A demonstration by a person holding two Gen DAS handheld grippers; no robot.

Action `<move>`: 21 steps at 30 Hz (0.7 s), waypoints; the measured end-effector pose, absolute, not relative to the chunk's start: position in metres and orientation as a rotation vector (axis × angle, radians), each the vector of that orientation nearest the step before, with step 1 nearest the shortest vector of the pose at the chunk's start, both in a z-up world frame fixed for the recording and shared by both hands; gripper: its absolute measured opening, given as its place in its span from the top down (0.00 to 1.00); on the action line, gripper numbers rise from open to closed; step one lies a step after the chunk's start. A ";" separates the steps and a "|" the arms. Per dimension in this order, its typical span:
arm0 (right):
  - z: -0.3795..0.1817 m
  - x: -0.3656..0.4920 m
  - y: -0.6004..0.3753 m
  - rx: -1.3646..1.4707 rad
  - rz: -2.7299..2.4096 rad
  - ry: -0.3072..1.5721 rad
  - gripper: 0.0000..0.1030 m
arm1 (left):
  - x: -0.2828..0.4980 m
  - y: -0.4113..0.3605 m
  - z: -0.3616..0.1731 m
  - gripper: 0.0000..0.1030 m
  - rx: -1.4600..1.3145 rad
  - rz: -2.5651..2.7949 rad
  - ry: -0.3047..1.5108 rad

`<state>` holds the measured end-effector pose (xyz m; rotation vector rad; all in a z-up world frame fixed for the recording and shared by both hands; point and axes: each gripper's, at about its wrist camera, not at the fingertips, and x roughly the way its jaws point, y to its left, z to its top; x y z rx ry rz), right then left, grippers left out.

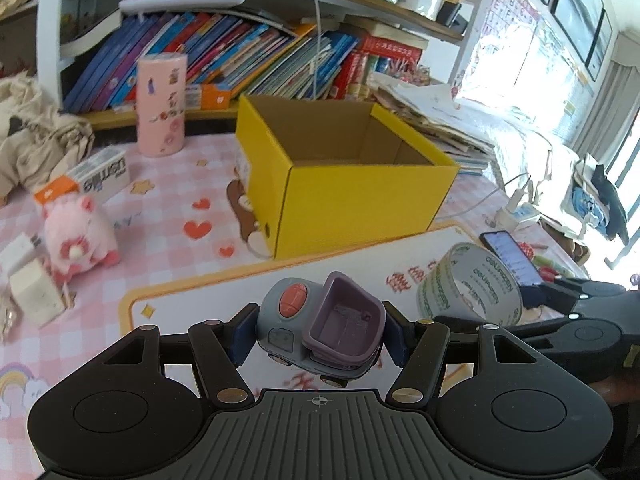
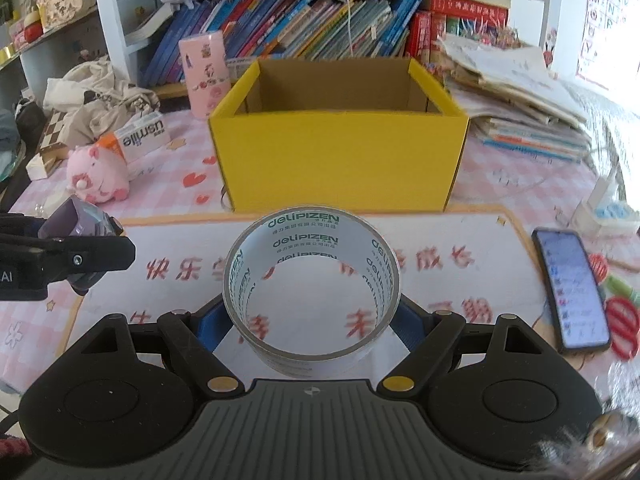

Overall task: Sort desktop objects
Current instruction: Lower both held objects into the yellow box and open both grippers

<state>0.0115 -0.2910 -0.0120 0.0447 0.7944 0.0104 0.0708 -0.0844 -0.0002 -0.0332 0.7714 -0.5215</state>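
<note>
My left gripper (image 1: 320, 332) is shut on a grey and purple toy truck (image 1: 320, 328) with a coral knob, held above the white desk mat (image 1: 192, 296). My right gripper (image 2: 310, 320) is shut on a roll of clear tape (image 2: 312, 292) printed "deli". The open yellow cardboard box (image 1: 360, 208) stands just behind the mat, empty as far as I see; it also shows in the right wrist view (image 2: 340, 160). The left gripper with the truck (image 2: 80, 220) shows at the left of the right wrist view. The tape (image 1: 468, 284) shows at the right of the left wrist view.
A pink plush pig (image 2: 96, 176), a white "usmile" box (image 2: 140, 140) and a pink cylinder (image 2: 204, 76) lie left of the box. A phone (image 2: 572, 288) lies on the right. Stacked papers (image 2: 520, 92) and a bookshelf (image 2: 300, 28) stand behind.
</note>
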 end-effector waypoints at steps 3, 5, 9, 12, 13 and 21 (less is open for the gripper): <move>-0.002 0.019 -0.300 0.021 0.025 0.757 0.21 | 0.077 -0.094 0.007 0.39 -0.029 -0.520 0.740; 0.004 0.024 -0.306 0.007 0.035 0.735 0.21 | 0.082 -0.100 0.011 0.39 -0.031 -0.515 0.722; 0.016 0.036 -0.320 -0.024 0.055 0.685 0.21 | 0.089 -0.114 0.019 0.39 -0.034 -0.501 0.681; 0.027 0.046 -0.331 -0.045 0.076 0.636 0.21 | 0.095 -0.125 0.026 0.39 -0.034 -0.482 0.649; 0.030 0.050 -0.335 -0.053 0.085 0.623 0.21 | 0.097 -0.128 0.028 0.39 -0.035 -0.474 0.640; 0.040 0.085 -0.360 -0.104 0.168 0.570 0.21 | 0.124 -0.151 0.041 0.39 -0.046 -0.402 0.602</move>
